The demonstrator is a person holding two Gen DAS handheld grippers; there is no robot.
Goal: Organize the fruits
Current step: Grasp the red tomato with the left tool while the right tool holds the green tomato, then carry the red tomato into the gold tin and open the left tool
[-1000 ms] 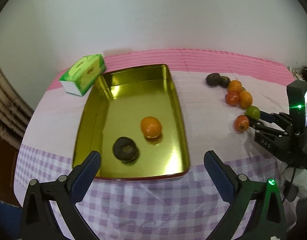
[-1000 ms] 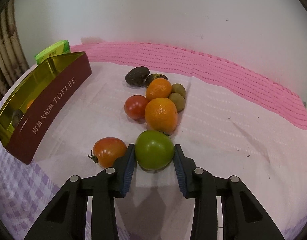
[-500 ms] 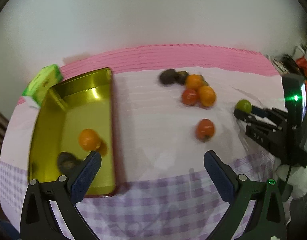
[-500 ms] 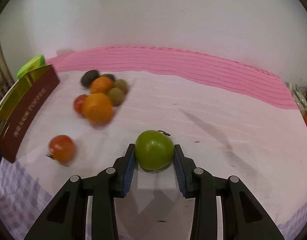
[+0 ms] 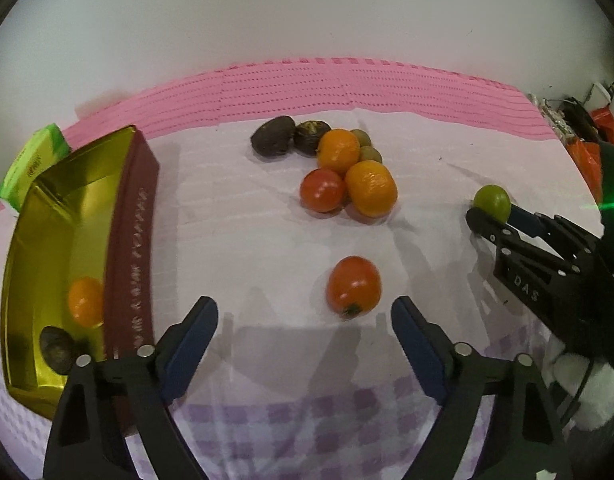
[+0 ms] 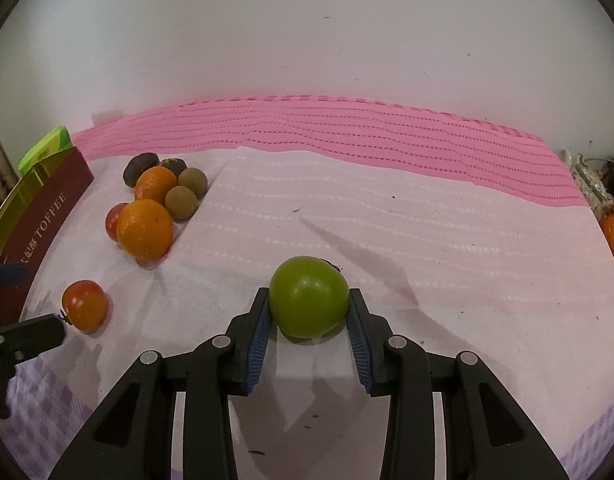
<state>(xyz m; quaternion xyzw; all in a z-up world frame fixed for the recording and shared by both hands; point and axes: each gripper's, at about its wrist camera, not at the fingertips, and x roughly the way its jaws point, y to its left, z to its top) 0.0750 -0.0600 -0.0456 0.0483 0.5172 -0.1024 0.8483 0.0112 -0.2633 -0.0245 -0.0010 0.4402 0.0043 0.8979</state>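
Since a second ago the left view has swung off the gold toffee tin [image 5: 47,240] toward the loose fruit – the tin now sits at far left, an orange [image 5: 85,301] and a dark fruit [image 5: 57,350] inside. Right gripper [image 6: 309,312] is clamped on the green tomato [image 6: 309,297], away from the fruit pile [image 5: 339,172]. Left gripper [image 5: 305,320], its fingers apart and just narrowing, frames a lone red tomato [image 5: 353,285] – not touching it
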